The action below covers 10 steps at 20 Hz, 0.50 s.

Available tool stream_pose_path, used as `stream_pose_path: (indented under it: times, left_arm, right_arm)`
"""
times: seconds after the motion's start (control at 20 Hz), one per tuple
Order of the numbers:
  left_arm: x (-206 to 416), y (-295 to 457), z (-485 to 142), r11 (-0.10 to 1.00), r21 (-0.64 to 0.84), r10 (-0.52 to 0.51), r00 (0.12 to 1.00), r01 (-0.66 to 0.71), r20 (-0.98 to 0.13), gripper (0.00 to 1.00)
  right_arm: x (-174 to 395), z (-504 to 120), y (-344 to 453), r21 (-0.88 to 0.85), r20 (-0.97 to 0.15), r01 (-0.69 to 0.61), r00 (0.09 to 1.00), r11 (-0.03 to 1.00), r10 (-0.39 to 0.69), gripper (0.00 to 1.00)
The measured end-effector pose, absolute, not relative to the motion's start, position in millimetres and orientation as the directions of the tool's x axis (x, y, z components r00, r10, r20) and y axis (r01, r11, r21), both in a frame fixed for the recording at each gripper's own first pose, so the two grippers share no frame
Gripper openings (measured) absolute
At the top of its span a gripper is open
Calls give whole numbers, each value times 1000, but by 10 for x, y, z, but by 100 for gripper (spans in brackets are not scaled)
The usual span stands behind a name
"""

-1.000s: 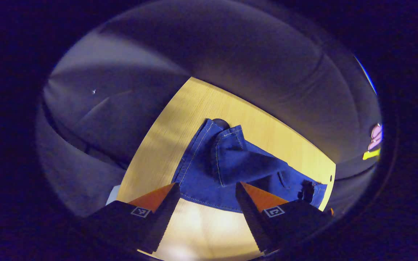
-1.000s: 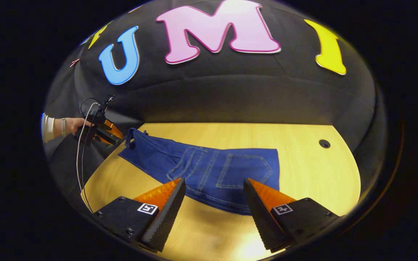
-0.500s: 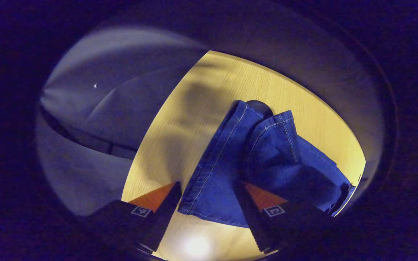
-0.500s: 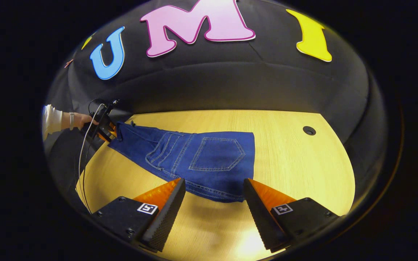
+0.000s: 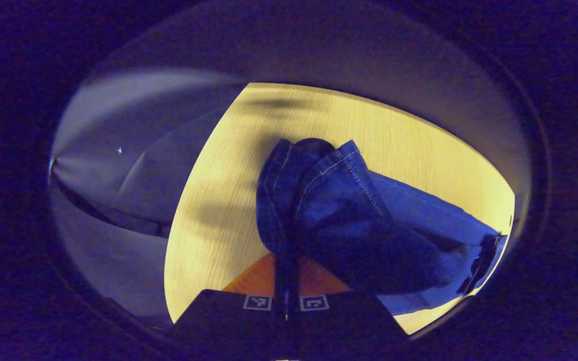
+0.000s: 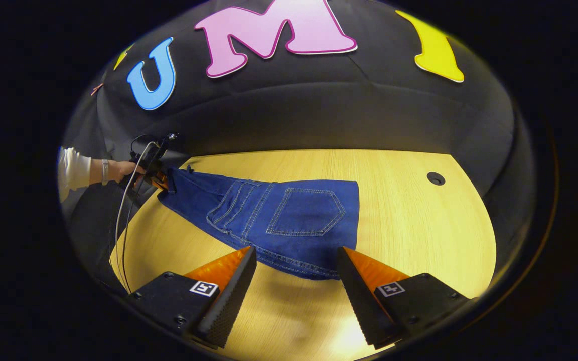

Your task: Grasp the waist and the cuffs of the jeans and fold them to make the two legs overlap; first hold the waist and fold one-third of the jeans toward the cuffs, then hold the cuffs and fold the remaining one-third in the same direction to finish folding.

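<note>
Two tongs: your left gripper (image 5: 286, 281) has its fingers pressed together on the cuffs (image 5: 289, 200) of the jeans (image 6: 279, 215); your right gripper (image 6: 296, 281) is spread wide, holding nothing
Jeans: they lie on the wooden table (image 6: 419, 225), waist (image 6: 314, 268) just ahead of your right fingertips, legs running off to your left gripper (image 6: 156, 175)
Step in hand: I judge you are about to take the waist; ease the right forward until both fingers straddle the hem, then close
Caution: keep the cuffs pinched; lift both ends together so the legs overlap squarely
</note>
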State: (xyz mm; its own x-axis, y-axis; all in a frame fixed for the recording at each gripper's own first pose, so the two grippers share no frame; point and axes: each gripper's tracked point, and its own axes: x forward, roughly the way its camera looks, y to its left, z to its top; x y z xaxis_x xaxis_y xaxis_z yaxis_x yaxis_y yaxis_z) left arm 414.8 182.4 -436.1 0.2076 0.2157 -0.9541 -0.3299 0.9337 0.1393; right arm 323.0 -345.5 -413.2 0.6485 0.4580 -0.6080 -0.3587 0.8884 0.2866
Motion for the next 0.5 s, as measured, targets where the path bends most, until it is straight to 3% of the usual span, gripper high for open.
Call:
stream_pose_path:
  times: [0.25,0.5]
  left_arm:
    - [4364,1312,-3943,948,-148,-28,388,-283,-921,6]
    - [4606,416,-2741,874,-459,-288,590,-159,-754,6]
  right_arm:
    - [3198,-4056,-3502,259,-598,-377,660,889,454,99]
    - [3159,-3948,-3470,287,-577,-372,669,883,469,98]
